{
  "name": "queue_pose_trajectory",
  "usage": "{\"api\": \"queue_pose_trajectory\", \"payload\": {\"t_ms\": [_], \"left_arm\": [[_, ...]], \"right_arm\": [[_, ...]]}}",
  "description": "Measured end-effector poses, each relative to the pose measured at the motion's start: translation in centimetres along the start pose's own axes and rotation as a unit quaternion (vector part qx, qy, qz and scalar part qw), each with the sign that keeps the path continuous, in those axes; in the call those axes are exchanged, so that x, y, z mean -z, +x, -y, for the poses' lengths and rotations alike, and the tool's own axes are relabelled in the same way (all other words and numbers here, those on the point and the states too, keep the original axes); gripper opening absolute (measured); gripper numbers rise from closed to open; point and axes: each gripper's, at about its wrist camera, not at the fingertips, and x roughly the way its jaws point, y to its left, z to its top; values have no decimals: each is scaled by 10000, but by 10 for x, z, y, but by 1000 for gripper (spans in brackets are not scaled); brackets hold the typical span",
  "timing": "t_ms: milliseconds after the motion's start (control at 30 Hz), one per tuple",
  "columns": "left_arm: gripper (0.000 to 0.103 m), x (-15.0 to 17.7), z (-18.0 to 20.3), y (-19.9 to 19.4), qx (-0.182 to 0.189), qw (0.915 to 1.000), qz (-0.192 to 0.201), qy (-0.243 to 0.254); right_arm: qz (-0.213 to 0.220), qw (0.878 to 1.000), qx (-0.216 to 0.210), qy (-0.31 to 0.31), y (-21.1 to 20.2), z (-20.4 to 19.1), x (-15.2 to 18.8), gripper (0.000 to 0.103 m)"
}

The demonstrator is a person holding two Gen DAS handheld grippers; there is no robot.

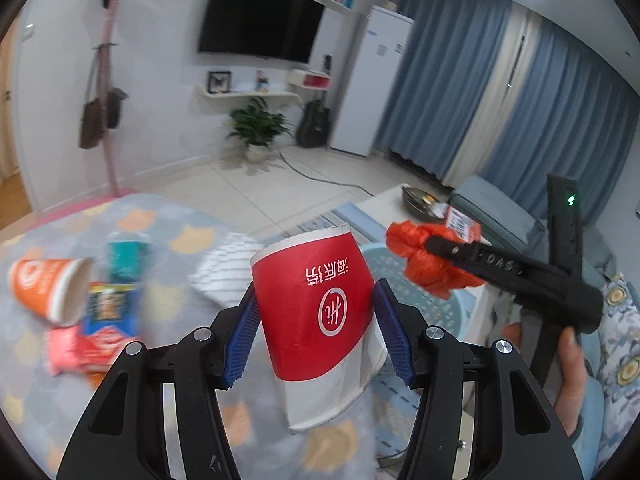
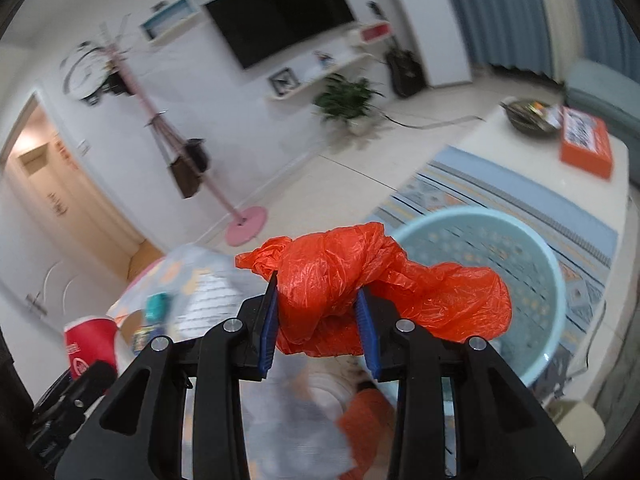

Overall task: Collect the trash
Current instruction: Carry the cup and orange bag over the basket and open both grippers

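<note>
- Nearest, the left tongs (image 1: 316,320) grip a red and white paper cup (image 1: 316,320) across its body, blue pads pressed to each side; the cup is tilted with its open mouth toward the camera, held above a cat-print cloth.
- The right tongs (image 2: 316,316) are closed on a crumpled orange plastic bag (image 2: 360,280), most of which bulges out to their right.
- Just past the bag, a pale blue perforated basket (image 2: 552,280) stands on the floor by a striped rug. It looks empty as far as its inside shows, so by my judgement nothing has been dropped in yet; both held items are lifted and near it.
- Still left to collect, on the cloth-covered surface (image 1: 172,216): an orange paper cup (image 1: 48,288) lying on its side, a teal container (image 1: 128,260), a blue snack packet (image 1: 112,312), a red wrapper (image 1: 96,348) and a white folded item (image 1: 228,268). All are blurred.
- Only the left wrist view shows this leftover pile clearly, along with the right tool from the side.
- Only the right wrist view shows the basket's interior, and an orange box (image 2: 586,146) and dark bowl (image 2: 528,118) on a white surface (image 2: 520,168) beyond.
- Farthest, a wall-mounted television (image 1: 260,16) and blue curtains (image 1: 500,92).
</note>
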Motion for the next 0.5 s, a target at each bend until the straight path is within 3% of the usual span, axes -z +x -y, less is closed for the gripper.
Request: {"api": "queue_pose_trajectory", "payload": {"t_ms": [167,333,500], "left_arm": [[55,-6,22,43,280,9991,-314,49],[55,-8,39,74,431,9975,-563,32],[55,-11,54,104,462,9960,-752,163]], "right_arm": [[-216,9982,499,270,18,46,3,35],[-461,9953,634,564,36,79,7,35],[-615,9924,825,681,45,100,7,43]]}}
